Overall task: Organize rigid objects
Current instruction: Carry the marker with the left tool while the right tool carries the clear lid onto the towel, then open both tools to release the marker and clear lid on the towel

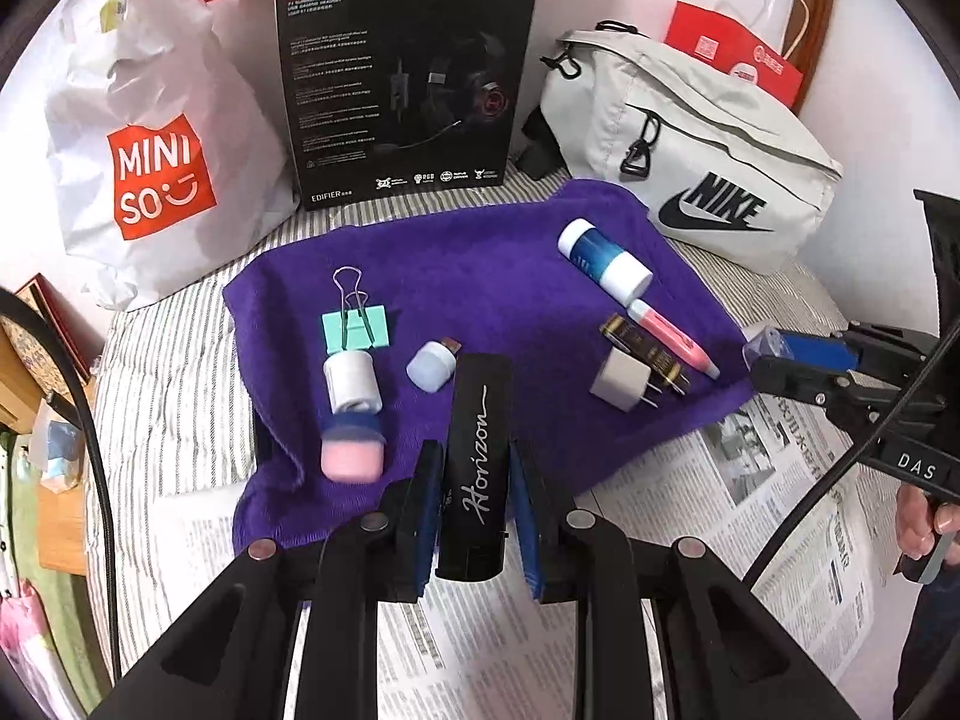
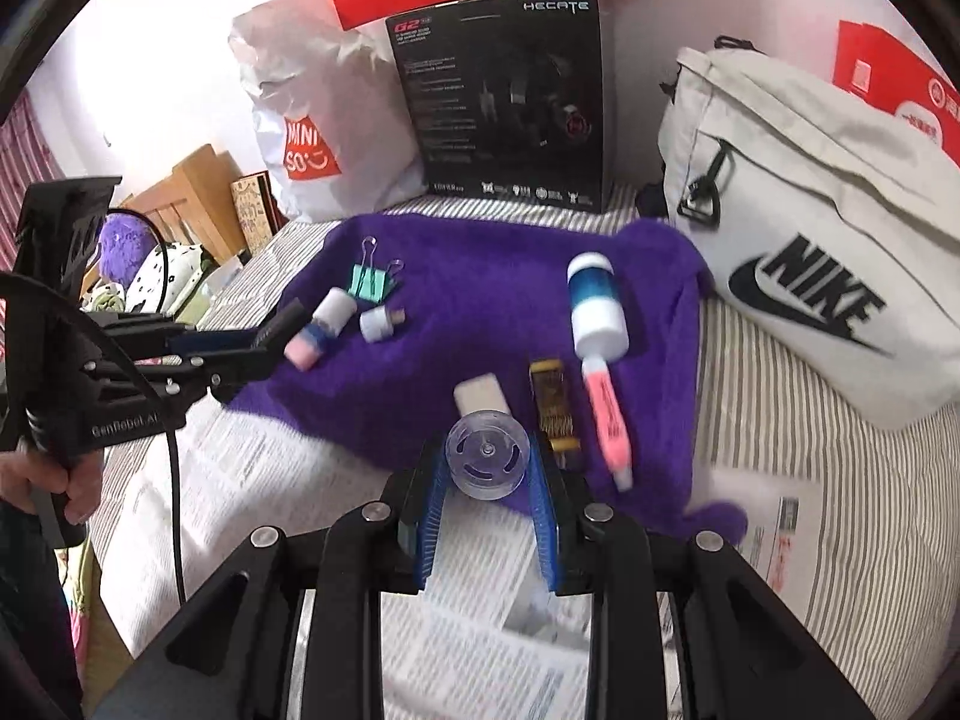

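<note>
While my left gripper (image 1: 477, 468) grips the black Horizon case (image 1: 477, 450) between its jaws, over the purple towel's (image 1: 480, 264) near edge, my right gripper (image 2: 489, 468) grips a clear round spool (image 2: 487, 455) above the same towel. Beyond lie a white charger plug (image 1: 618, 381), pink pen (image 1: 675, 330), blue bottle (image 1: 603, 258), green binder clip (image 1: 355, 327). Behind: Nike bag (image 1: 708, 180), Miniso bag (image 1: 156, 168).

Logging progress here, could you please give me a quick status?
Left gripper shut on black Horizon case. Right gripper shut on clear plastic spool. Purple towel crowded.
</note>
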`<move>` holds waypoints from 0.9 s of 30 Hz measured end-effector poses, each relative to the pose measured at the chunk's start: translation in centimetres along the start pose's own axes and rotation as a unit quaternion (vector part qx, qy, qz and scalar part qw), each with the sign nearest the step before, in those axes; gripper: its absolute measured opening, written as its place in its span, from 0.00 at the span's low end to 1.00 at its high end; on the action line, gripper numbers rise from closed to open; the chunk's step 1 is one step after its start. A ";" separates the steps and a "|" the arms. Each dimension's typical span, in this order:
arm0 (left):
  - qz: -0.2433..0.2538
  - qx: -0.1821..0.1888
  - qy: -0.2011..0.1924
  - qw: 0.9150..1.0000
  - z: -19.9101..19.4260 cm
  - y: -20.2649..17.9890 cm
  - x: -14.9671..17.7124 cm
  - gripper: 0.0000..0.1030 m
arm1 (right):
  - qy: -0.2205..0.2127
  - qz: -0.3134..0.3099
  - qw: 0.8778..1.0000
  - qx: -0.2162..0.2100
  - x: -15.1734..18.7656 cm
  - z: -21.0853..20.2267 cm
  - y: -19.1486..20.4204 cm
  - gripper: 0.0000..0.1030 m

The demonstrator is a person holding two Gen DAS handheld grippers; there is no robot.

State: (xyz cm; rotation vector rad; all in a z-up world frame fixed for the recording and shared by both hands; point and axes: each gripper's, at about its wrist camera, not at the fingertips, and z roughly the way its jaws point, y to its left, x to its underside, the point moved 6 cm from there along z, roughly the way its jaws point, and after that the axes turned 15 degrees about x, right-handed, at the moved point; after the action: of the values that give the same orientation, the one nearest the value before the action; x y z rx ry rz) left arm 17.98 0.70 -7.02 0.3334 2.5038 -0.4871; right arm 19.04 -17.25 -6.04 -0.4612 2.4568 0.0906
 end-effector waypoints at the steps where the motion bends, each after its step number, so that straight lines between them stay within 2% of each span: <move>1: -0.002 0.000 0.001 1.000 0.2 0.2 -0.2 0.21 | -0.001 0.001 1.000 0.000 -0.5 0.2 -0.1 0.26; 13: -0.021 0.008 0.013 1.000 2.9 3.1 -1.2 0.21 | 0.003 -0.001 1.000 0.002 -3.9 5.0 -0.8 0.26; 20: -0.024 -0.002 0.018 1.000 3.0 4.6 -1.6 0.21 | 0.033 -0.013 0.999 0.006 -5.2 10.3 0.0 0.26; 27: -0.033 -0.003 0.014 0.999 3.1 5.6 -1.9 0.21 | 0.062 -0.028 0.998 0.015 -5.6 13.6 1.3 0.26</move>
State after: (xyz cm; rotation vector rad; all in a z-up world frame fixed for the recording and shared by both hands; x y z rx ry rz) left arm 22.90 4.24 -9.80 0.2571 2.5490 -0.5045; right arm 30.57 -11.95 -13.67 -0.5374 2.5603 0.0013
